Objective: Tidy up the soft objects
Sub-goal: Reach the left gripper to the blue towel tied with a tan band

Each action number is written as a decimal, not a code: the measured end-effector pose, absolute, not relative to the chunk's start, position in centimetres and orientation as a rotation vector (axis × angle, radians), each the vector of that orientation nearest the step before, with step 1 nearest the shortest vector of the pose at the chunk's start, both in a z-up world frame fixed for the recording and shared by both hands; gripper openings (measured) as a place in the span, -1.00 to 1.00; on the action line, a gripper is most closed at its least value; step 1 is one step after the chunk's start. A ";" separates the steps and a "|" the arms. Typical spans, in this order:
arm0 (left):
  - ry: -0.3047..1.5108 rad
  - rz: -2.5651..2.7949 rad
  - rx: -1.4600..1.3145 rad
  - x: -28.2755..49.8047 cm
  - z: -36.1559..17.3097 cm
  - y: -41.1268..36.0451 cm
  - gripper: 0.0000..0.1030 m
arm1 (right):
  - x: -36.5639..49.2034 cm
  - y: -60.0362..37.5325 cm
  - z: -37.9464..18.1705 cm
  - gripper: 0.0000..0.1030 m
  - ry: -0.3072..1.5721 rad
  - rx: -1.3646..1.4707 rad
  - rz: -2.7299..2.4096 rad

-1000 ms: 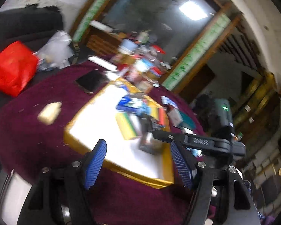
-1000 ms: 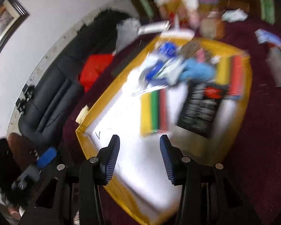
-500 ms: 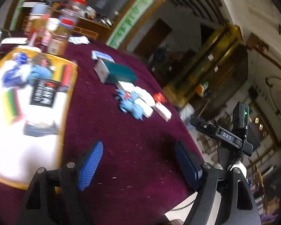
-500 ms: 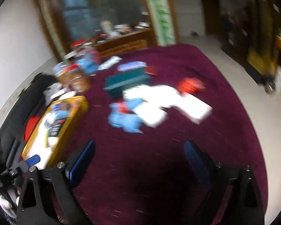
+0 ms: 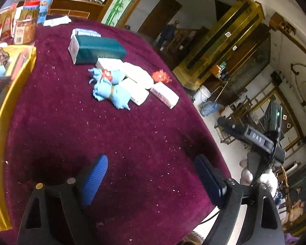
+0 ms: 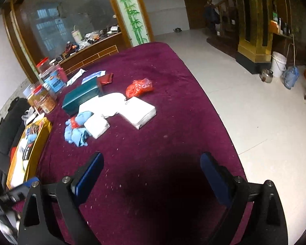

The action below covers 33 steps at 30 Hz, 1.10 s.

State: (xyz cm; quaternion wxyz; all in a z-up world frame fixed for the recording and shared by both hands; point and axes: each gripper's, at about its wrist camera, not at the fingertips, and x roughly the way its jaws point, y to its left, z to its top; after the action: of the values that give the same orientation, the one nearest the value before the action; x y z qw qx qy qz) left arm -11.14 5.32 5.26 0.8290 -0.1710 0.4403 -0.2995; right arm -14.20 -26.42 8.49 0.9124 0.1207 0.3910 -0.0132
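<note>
Blue cloth bundles [image 5: 110,85] lie on the maroon tablecloth [image 5: 104,138] among white tissue packs [image 5: 136,81], a red bag [image 5: 160,76] and a teal box [image 5: 98,50]. The same bundles [image 6: 76,129], tissue packs [image 6: 139,110], red bag [image 6: 139,86] and teal box [image 6: 81,99] show in the right wrist view. My left gripper [image 5: 153,175] is open and empty, well short of the pile. My right gripper [image 6: 153,171] is open and empty, also short of it. The right gripper's body [image 5: 255,140] shows at the left view's right side.
A yellow-rimmed tray [image 5: 2,110] with several items lies left of the pile; it also shows in the right wrist view [image 6: 33,149]. Jars [image 6: 48,89] and boxes stand at the table's far side. The table edge drops to a tiled floor [image 6: 255,112] on the right.
Both grippers swung away from the yellow tray toward the pile of cloths and tissue packs. The right gripper opened wide. The views have steadied.
</note>
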 end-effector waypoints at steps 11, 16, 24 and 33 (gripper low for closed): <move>0.931 -0.393 -0.388 -11.5 5.2 11.9 0.74 | -5.2 -26.8 6.2 0.85 0.780 0.417 0.004; 0.946 -0.292 -0.346 -10.5 5.1 14.2 0.74 | -0.8 -26.9 4.8 0.84 0.726 0.497 -0.007; 0.954 -0.342 -0.312 -4.0 5.2 9.0 0.74 | -0.1 -27.7 3.3 0.84 0.717 0.520 -0.022; 0.984 -0.279 -0.268 3.6 2.6 2.3 0.73 | 0.3 -26.9 3.0 0.84 0.741 0.457 -0.022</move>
State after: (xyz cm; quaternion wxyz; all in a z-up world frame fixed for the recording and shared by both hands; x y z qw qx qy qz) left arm 3.59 2.30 2.56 0.8635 -0.1279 0.4694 -0.1331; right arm 0.27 -26.86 2.99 0.9067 0.2213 0.3589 -0.0107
